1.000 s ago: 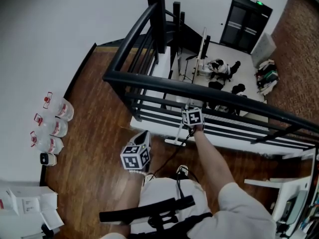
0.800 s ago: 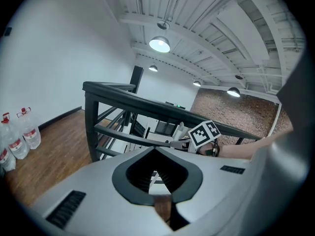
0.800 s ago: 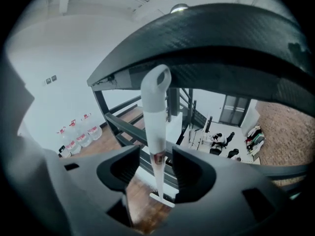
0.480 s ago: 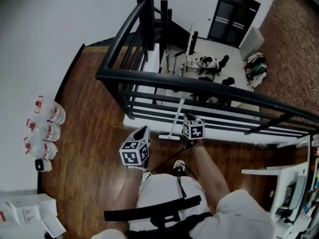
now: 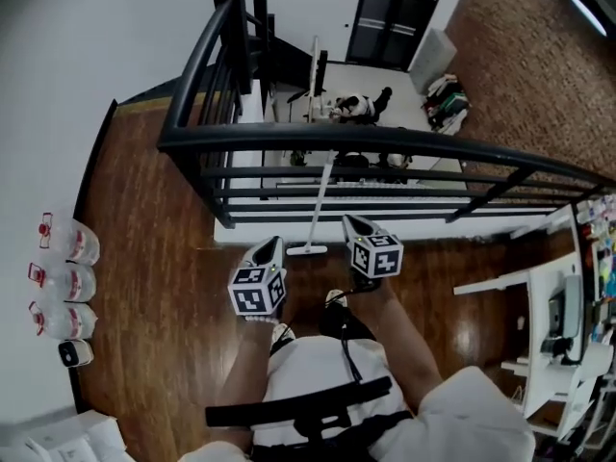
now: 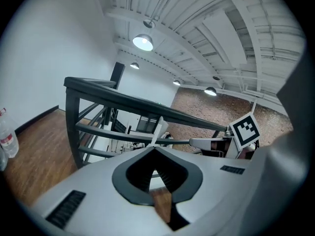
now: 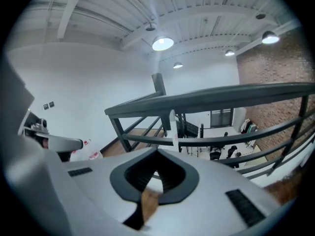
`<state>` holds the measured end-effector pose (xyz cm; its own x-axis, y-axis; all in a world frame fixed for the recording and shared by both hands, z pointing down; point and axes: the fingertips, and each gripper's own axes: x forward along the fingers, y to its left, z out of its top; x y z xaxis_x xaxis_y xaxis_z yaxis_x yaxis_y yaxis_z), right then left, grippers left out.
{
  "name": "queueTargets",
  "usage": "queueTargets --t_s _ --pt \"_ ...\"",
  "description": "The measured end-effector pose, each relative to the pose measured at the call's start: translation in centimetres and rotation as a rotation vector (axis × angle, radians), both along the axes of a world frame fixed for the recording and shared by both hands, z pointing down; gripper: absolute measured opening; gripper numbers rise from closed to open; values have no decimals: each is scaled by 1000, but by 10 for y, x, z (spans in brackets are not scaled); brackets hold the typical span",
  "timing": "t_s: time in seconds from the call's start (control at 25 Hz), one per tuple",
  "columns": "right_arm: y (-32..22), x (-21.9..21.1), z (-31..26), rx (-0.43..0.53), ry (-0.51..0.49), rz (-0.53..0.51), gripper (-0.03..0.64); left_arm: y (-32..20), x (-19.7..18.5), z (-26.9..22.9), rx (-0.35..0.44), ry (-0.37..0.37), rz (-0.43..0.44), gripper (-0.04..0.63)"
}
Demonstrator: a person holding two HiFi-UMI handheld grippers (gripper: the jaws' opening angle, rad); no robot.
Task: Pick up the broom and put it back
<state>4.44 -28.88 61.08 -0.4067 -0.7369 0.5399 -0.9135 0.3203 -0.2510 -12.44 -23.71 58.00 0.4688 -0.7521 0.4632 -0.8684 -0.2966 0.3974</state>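
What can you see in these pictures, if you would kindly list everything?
broom: one, white, leaning on the railing ahead of both grippers
railing: one, black, along the landing edge
bottles: three, clear with red marks, on the floor by the left wall
floor: brown wood
desk: one, white, at right
doors: black, on the level below
left gripper: grey, jaws together, empty
right gripper: grey, jaws together, empty

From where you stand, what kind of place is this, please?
Probably an indoor mezzanine or upper landing: a dark metal railing edges the wooden floor, and a lower room shows beyond it.
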Motion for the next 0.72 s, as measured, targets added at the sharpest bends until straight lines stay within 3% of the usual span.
queueTargets --t_s 0.16,0.28,0.4,0.52,0.72 --pt "42 -7 -16 -17 -91 15 11 29 18 1 -14 44 59 -12" --pt "68 -3 -24 3 -46 6 11 45 31 4 -20 50 85 -12" --pt "87 9 -35 29 -18 2 11 57 36 4 -18 47 78 -12" --pt "103 26 -47 48 -61 1 11 70 47 -2 -4 41 67 -12" --pt "148 69 -64 96 -84 -21 11 108 93 -16 33 28 53 -12"
